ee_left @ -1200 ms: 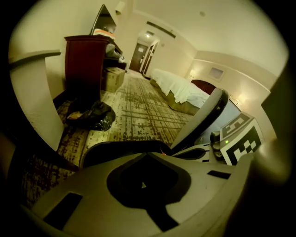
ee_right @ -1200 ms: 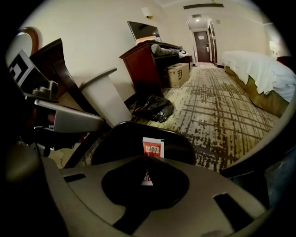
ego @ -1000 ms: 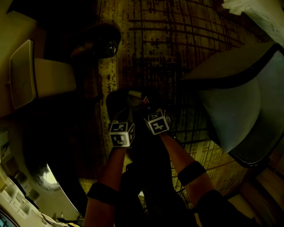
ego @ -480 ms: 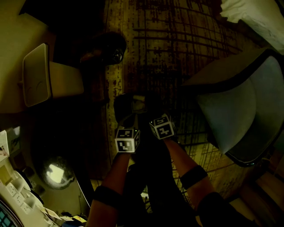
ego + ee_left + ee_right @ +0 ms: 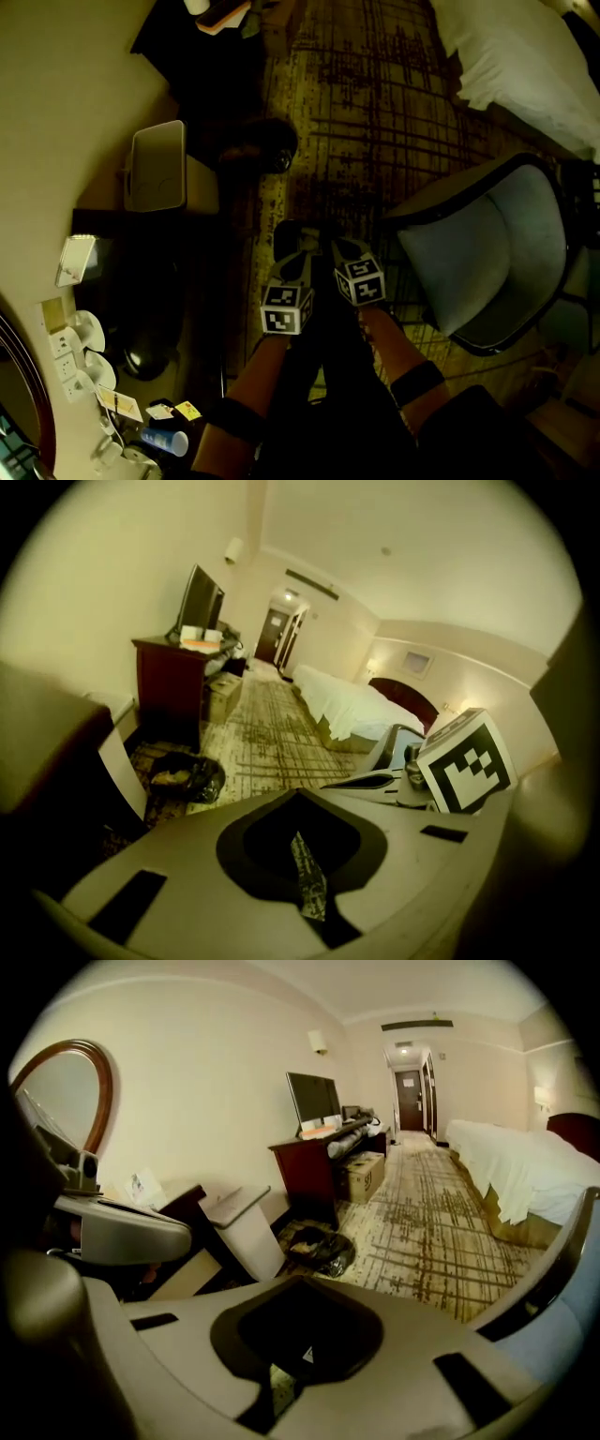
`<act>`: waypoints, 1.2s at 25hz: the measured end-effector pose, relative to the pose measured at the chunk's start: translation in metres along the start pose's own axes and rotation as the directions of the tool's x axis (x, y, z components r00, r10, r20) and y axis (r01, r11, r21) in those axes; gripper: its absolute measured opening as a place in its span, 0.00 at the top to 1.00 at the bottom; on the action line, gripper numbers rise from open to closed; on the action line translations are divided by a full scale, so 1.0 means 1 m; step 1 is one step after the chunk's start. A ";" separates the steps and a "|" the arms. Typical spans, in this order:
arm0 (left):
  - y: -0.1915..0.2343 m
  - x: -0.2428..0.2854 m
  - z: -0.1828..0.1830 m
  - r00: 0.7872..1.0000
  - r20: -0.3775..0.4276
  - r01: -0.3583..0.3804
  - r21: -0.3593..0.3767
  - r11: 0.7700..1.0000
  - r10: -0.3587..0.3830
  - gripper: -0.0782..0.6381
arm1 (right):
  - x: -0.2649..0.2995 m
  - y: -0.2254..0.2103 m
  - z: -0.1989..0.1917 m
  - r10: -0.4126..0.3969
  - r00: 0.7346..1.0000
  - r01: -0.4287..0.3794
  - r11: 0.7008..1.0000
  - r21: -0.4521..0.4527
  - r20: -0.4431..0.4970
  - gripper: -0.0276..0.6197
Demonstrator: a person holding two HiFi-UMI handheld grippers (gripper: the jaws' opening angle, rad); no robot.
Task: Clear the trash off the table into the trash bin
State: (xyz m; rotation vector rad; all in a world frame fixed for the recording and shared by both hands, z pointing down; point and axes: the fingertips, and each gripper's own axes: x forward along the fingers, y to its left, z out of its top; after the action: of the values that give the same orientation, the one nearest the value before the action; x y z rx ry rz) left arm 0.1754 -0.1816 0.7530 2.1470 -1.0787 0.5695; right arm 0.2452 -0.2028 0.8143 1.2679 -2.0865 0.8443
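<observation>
The left hand-held gripper [image 5: 300, 846] was pinched shut, empty. The right hand-held gripper [image 5: 300, 1335] had just been closing, with nothing between its jaws. The black-lined trash bin [image 5: 319, 1246] stood at the carpet's [image 5: 375, 112] edge, beside the dark cabinet [image 5: 305, 1171].

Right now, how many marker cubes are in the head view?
2: one cube on the left gripper, the other on the right gripper, side by side above the carpet. None seems hidden.

left gripper [image 5: 292, 255] and right gripper [image 5: 345, 255] side by side over the carpet [image 5: 375, 112], the right's jaws just closed empty; armchair [image 5: 487, 253] alongside.
</observation>
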 end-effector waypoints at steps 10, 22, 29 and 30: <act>0.034 -0.178 0.098 0.947 0.224 -0.211 -0.111 0.971 0.231 0.88 | -0.071 0.131 0.157 0.212 0.972 -0.178 0.949 -0.260 0.106 0.96; 0.154 -0.440 -0.030 0.615 0.214 -0.576 -0.534 0.618 0.759 0.88 | -0.071 0.447 0.137 0.625 0.759 -0.597 0.558 -0.576 -0.182 0.96; 0.143 -0.581 -0.136 0.375 0.080 -0.643 -0.695 0.321 0.924 0.88 | -0.134 0.604 0.041 0.723 0.542 -0.763 0.208 -0.612 -0.429 0.96; 0.137 -0.596 -0.150 0.343 0.059 -0.645 -0.710 0.281 0.938 0.88 | -0.146 0.621 0.028 0.726 0.510 -0.778 0.159 -0.608 -0.462 0.96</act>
State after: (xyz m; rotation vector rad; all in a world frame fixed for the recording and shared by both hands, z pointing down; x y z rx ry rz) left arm -0.2868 0.1837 0.5302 0.9782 -2.3703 0.0368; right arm -0.2618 0.0801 0.5494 -0.4032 -2.5437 0.1719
